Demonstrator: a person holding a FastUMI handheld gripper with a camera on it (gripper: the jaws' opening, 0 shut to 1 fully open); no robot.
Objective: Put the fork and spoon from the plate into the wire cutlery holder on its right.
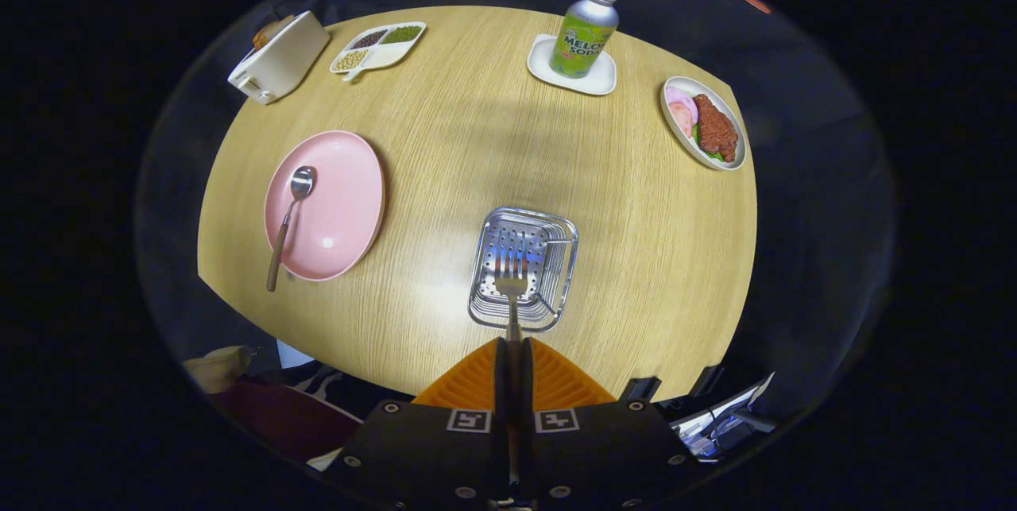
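bare table (445, 169) between plate (349, 185) and holder (556, 257), bottle (586, 32) well beyond

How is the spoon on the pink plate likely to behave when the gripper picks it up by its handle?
The spoon looks rigid, so it probably won't flex. Its shiny metal bowl may outweigh the slim wooden-looking handle and droop. The handle overhangs the pink plate, likely easing a pinch.

On the worktop (445, 145) I count one fork (511, 288), one spoon (289, 217), one pink plate (338, 209) and one wire cutlery holder (556, 257). There is also one toaster (278, 58), one bottle (584, 30) on one coaster (544, 66), one divided tray (377, 46) and one oval dish of food (703, 133).
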